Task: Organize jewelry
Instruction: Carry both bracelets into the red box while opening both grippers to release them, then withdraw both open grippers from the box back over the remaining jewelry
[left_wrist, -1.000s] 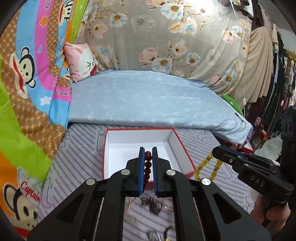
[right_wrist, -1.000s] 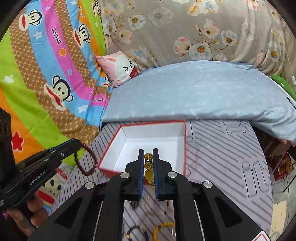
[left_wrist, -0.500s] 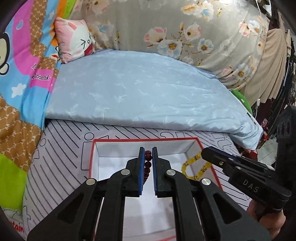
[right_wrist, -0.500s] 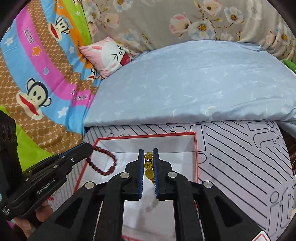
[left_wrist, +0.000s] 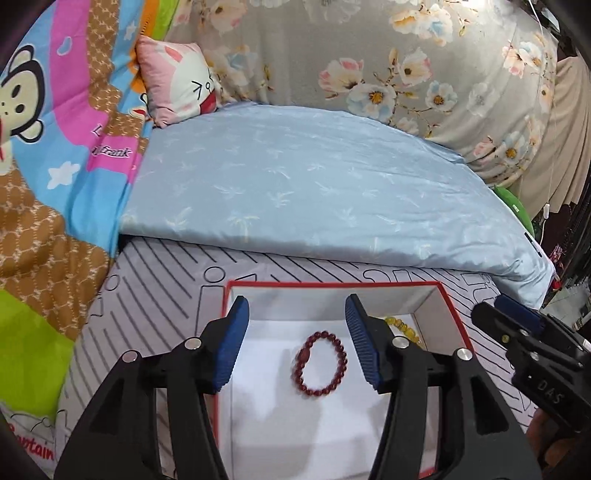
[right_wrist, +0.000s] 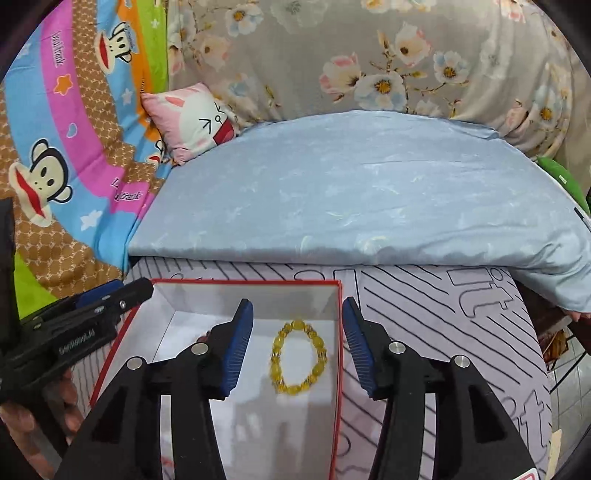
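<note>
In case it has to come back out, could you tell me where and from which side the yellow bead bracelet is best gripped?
Grip the yellow bead bracelet from above on its left arc: it lies flat on the box floor, and its right arc sits close to the wall, probably leaving a finger little room.

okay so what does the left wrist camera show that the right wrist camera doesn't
Only the left wrist view shows the dark red bracelet whole, lying flat on the box floor between the open left gripper. Only the right wrist view shows the yellow bracelet whole, loose between the open right gripper; the left view catches just a few of its beads. Both grippers' jaws have just been opening. Both show the red-edged white box, the blue bedding and the pink cushion.
</note>
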